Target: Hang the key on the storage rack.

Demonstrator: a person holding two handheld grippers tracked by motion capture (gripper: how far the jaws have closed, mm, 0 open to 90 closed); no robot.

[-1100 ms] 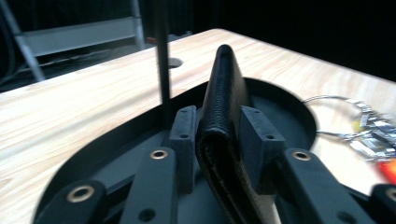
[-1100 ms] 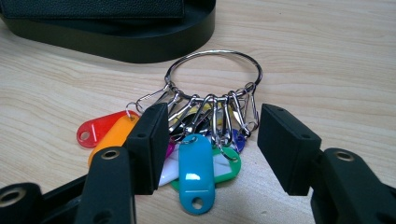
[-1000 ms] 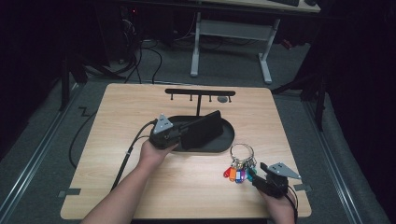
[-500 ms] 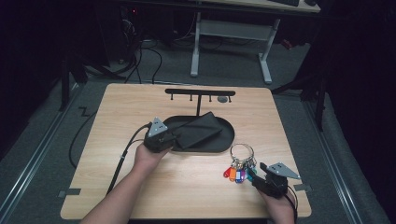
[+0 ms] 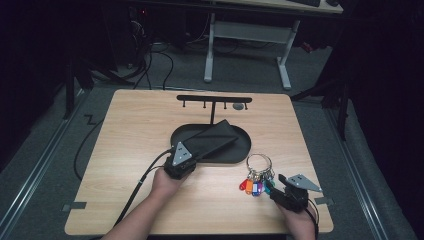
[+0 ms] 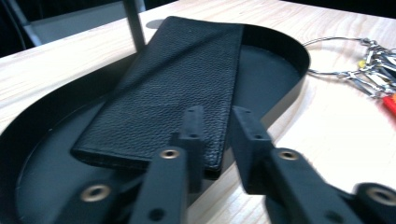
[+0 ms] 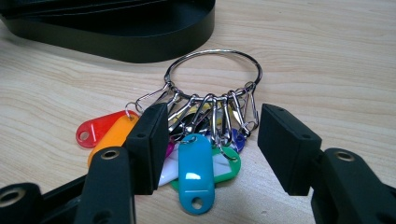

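Left tool (image 6: 212, 140): jaws narrowly apart, nothing clamped; wallet (image 6: 173, 88) just ahead in tray (image 6: 299, 60). Soft, grippy leather judged; near edge to be taken.

Right tool (image 7: 210, 149): jaws wide apart; key ring (image 7: 212, 70) between and ahead on surface (image 7: 327, 56). Light, floppy, slippery judged; tag cluster (image 7: 196, 172) to be pinched.

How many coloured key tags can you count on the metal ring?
6 clearly: red, orange at left; teal in front; white, green beneath it; blue behind. Others may be hidden.
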